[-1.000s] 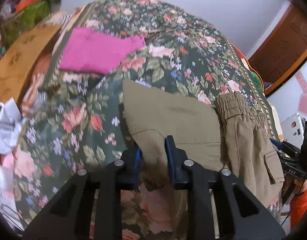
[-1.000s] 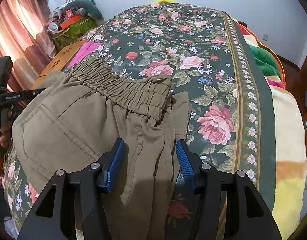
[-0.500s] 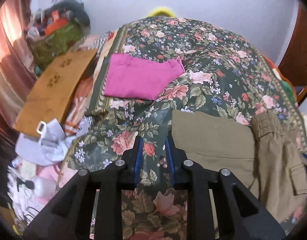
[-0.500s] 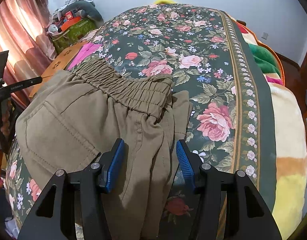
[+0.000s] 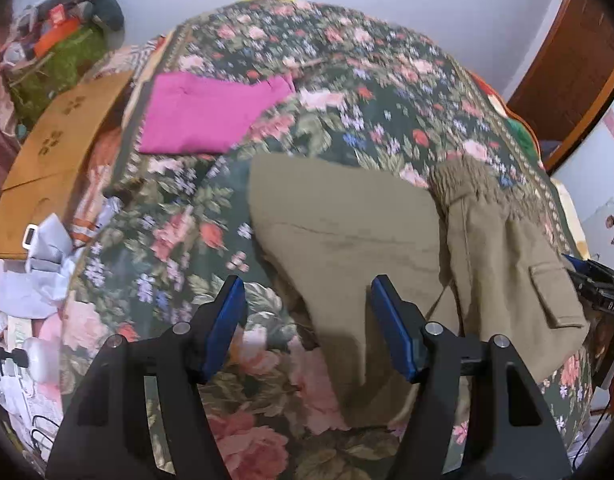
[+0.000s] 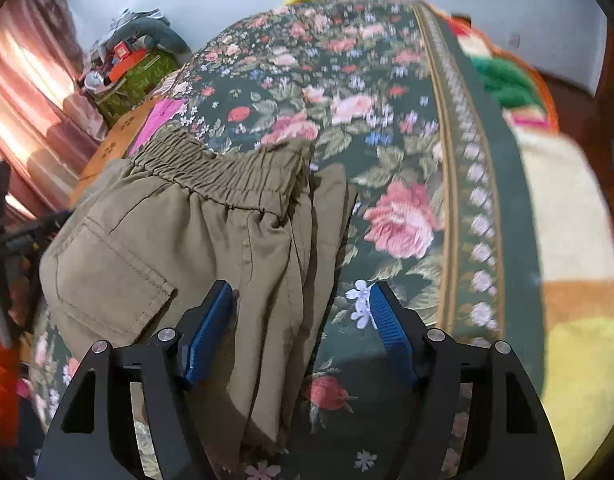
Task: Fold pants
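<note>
Khaki pants (image 5: 347, 240) lie folded on a floral bedspread (image 5: 347, 92), with the elastic waistband (image 5: 479, 184) and a flap pocket (image 5: 555, 296) at the right. My left gripper (image 5: 307, 320) is open and empty, its blue pads (image 5: 227, 320) on either side of the pants' near left corner. In the right wrist view the pants (image 6: 179, 248) show waistband (image 6: 227, 172) up and pocket at left. My right gripper (image 6: 297, 328) is open over the pants' near right edge, holding nothing. The right gripper also shows at the far right of the left wrist view (image 5: 599, 296).
A folded magenta garment (image 5: 211, 116) lies at the bedspread's far left. A wooden board (image 5: 55, 160), papers (image 5: 39, 272) and clutter (image 5: 59, 52) sit off the bed's left side. A striped blanket (image 6: 567, 260) borders the right. A wooden door (image 5: 567, 60) stands at the back right.
My left gripper went from shut to wide open and swung back right over the pants' corner. My right gripper opened wider and shifted slightly; the pants stay folded.
</note>
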